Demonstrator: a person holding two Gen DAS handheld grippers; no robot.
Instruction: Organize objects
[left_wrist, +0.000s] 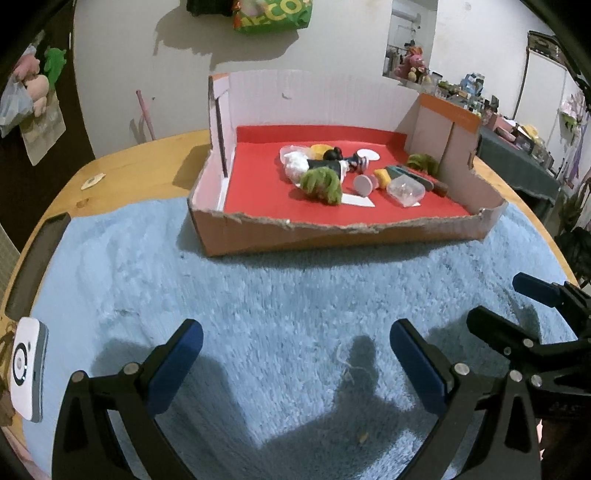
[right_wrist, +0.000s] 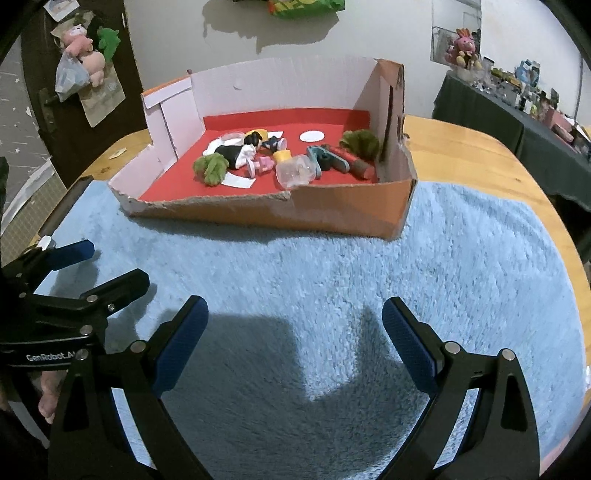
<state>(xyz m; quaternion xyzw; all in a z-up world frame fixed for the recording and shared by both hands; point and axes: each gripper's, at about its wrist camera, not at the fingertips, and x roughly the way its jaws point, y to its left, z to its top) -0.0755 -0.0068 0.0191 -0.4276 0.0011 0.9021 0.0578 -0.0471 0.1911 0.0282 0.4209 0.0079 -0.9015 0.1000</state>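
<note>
A cardboard box (left_wrist: 280, 236) with a red floor sits on a blue fluffy mat (left_wrist: 258, 302); it also shows in the right wrist view (right_wrist: 332, 210). Inside lie several small things: a green fuzzy piece (left_wrist: 321, 184), a clear plastic container (left_wrist: 406, 190), a white crumpled lump (left_wrist: 297, 164), a figurine (right_wrist: 240, 151) and a second green piece (right_wrist: 360, 144). My left gripper (left_wrist: 295, 345) is open and empty above the mat, short of the box. My right gripper (right_wrist: 295, 325) is open and empty, also above the mat, and shows in the left wrist view (left_wrist: 502, 306).
The mat lies on a round wooden table (right_wrist: 480, 155). A white device (left_wrist: 27, 369) sits at the mat's left edge. A cluttered dark side table (right_wrist: 517, 107) stands at the right. Plush toys (right_wrist: 86, 55) hang on the left wall.
</note>
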